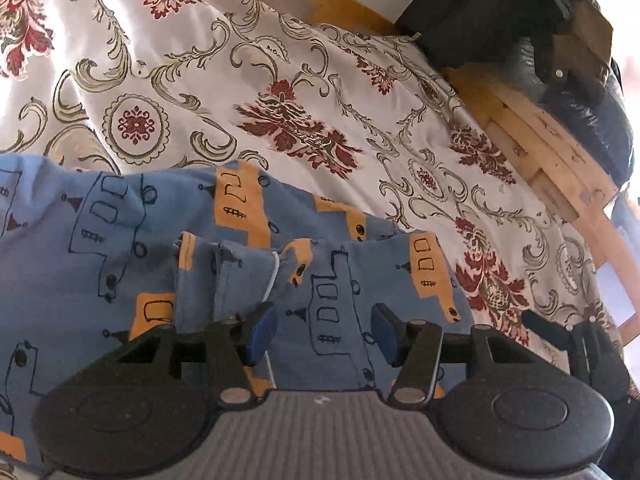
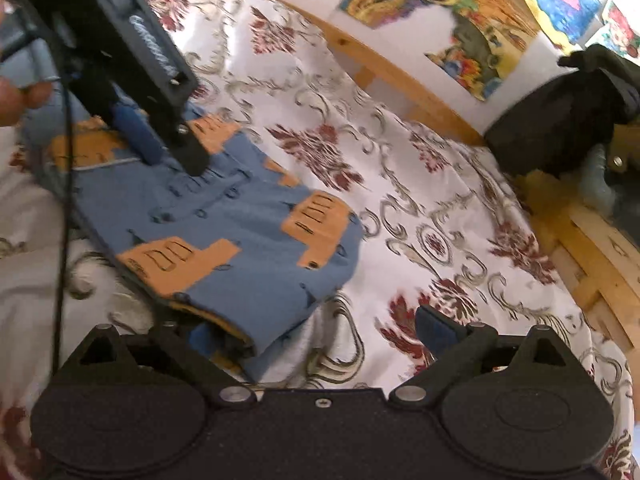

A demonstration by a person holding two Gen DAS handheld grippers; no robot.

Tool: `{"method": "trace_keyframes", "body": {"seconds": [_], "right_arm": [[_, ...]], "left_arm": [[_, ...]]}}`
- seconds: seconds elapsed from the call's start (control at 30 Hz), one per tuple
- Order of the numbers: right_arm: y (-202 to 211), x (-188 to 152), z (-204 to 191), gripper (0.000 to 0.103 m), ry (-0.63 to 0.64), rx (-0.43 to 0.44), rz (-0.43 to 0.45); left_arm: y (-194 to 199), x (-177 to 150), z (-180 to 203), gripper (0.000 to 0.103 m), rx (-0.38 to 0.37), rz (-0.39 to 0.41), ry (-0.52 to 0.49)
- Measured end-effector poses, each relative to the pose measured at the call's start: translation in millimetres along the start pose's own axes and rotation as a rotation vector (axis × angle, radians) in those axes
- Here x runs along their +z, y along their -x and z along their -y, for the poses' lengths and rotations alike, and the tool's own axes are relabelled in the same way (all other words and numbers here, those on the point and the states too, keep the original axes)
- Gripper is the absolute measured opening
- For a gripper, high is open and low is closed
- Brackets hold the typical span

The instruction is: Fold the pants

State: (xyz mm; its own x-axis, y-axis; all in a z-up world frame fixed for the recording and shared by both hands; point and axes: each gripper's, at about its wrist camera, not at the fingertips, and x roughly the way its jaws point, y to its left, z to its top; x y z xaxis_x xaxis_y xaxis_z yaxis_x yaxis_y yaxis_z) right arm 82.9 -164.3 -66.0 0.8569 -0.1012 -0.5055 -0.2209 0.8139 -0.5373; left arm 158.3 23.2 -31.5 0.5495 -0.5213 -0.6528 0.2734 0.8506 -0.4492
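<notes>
Two claws work the pants (image 2: 224, 232) on the bed (image 2: 440, 208): right claw (image 2: 320, 340) wide at their 6 o'clock edge, left claw (image 1: 324, 336) wide above the cloth; pinch both corners evenly before folding.

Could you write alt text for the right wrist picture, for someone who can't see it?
Folded blue pants with orange truck prints lie on a white floral bedspread. The right gripper hangs open at their near edge, while the left gripper reaches onto them from the upper left.
</notes>
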Motion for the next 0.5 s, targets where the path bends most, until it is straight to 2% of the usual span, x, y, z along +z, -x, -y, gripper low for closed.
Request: {"method": "trace_keyframes", "body": {"seconds": [0.17, 0.27, 0.37, 0.43, 0.5], "right_arm": [[21, -6, 21, 0.098, -0.039, -0.100, 0.020], [33, -18, 41, 0.100, -0.078, -0.120, -0.023], [41, -27, 59, 0.099, -0.135, -0.079, -0.077], [52, -27, 71, 0.099, -0.221, -0.019, -0.052], [55, -24, 80, 0.099, -0.329, 0.040, 0.011]], "left_arm": [[-1, 0, 1, 0.059, 0.012, 0.000, 0.011], [-2, 0, 2, 0.058, 0.017, -0.005, 0.009], [-2, 1, 3, 0.058, 0.023, -0.012, -0.002], [0, 2, 5, 0.060, 0.019, -0.016, -0.010], [1, 3, 6, 0.060, 0.016, -0.021, -0.028]]}}
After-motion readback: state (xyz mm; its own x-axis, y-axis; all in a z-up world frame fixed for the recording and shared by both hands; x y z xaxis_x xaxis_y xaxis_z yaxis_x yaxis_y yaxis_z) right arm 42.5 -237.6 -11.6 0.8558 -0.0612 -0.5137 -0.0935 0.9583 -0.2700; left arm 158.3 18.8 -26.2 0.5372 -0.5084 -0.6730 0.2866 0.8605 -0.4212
